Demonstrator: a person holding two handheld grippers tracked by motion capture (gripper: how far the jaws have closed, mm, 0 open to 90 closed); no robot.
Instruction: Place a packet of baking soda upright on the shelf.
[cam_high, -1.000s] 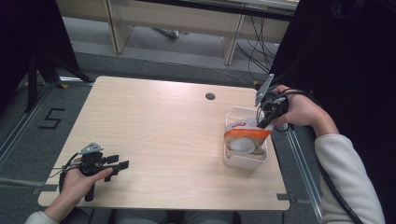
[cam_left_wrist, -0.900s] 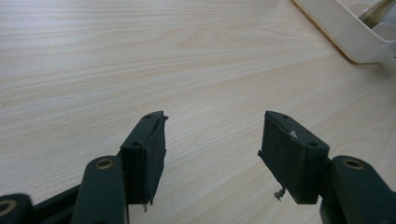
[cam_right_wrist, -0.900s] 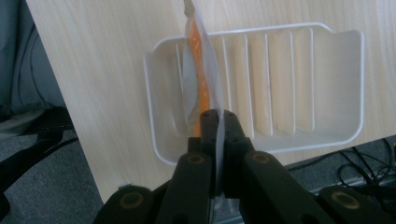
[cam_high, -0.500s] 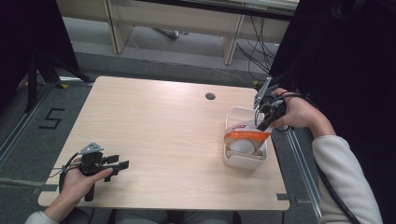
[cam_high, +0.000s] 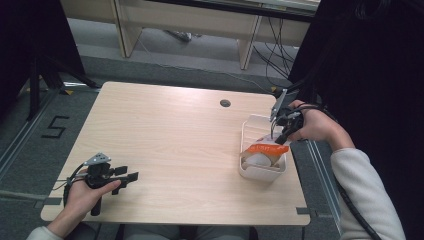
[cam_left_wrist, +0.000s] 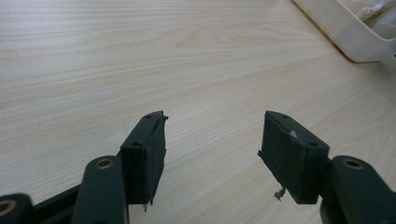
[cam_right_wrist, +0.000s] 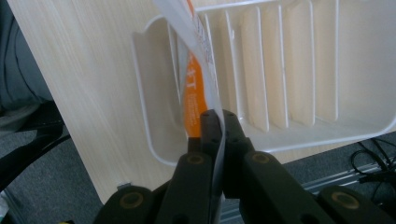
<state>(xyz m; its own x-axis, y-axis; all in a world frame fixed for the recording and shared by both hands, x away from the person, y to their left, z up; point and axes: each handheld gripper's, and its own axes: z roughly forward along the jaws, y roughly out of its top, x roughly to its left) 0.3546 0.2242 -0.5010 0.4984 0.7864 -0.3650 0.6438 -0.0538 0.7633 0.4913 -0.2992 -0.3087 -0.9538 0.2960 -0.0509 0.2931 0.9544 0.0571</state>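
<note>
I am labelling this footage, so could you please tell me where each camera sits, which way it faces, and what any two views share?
High view: fixed above the person's side, looking forward and down on the table; both forearms and hands enter from below.
Left gripper view: rides the left tongs, looking low across the tabletop between open jaws towards the white tray.
Right gripper view: rides the right tongs, looking down into the tray, jaws shut on the orange-and-clear packet.
Shared: tray and wooden tabletop appear in all three.
</note>
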